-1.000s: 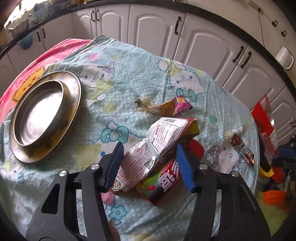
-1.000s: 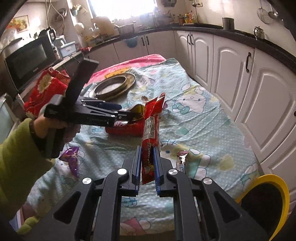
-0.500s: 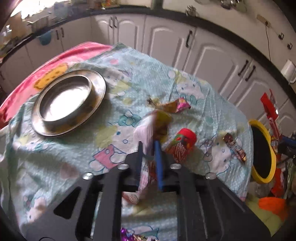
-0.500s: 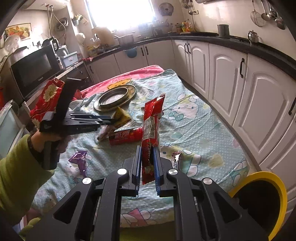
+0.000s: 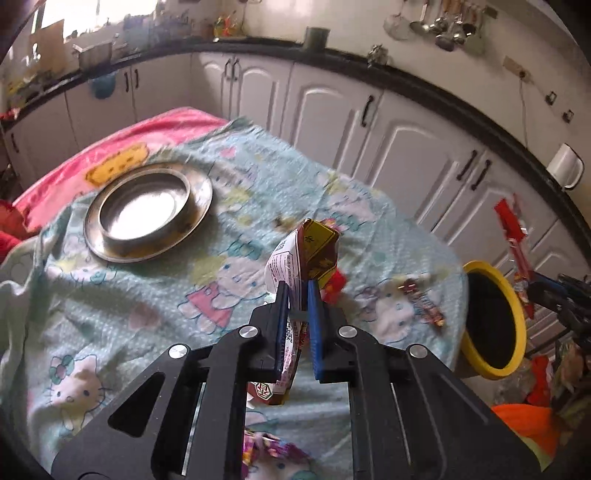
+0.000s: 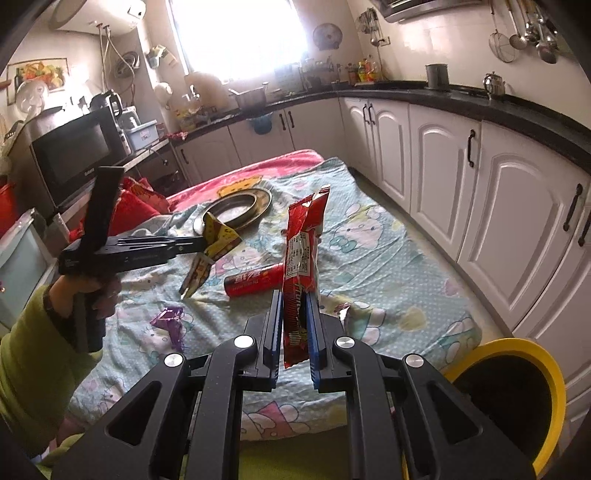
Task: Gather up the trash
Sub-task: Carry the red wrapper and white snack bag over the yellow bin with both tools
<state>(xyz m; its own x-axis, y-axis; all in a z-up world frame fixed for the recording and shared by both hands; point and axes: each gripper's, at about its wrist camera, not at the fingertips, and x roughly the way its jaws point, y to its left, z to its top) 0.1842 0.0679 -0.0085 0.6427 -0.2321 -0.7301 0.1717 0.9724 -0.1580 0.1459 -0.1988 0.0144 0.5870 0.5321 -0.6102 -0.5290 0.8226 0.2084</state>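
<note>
White kitchen cabinets (image 6: 439, 162), black countertop (image 6: 461, 96), bright window (image 6: 240, 33), microwave (image 6: 74, 151), hanging utensils (image 6: 524, 33)

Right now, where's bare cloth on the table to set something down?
Free: the patterned cloth between the round steel plate and the white cabinets. Crowded: the near middle, around the red tube packet, purple wrapper and small brown wrapper.

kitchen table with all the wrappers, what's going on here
A person is clearing snack trash off a cloth-covered table with a handheld gripper in each hand. The left gripper is shut on a yellow-and-white wrapper, lifted clear of the cloth. The right gripper is shut on a long red wrapper. A yellow-rimmed bin sits beside the table. A red tube, a purple wrapper and a small wrapper are not yet collected.
</note>
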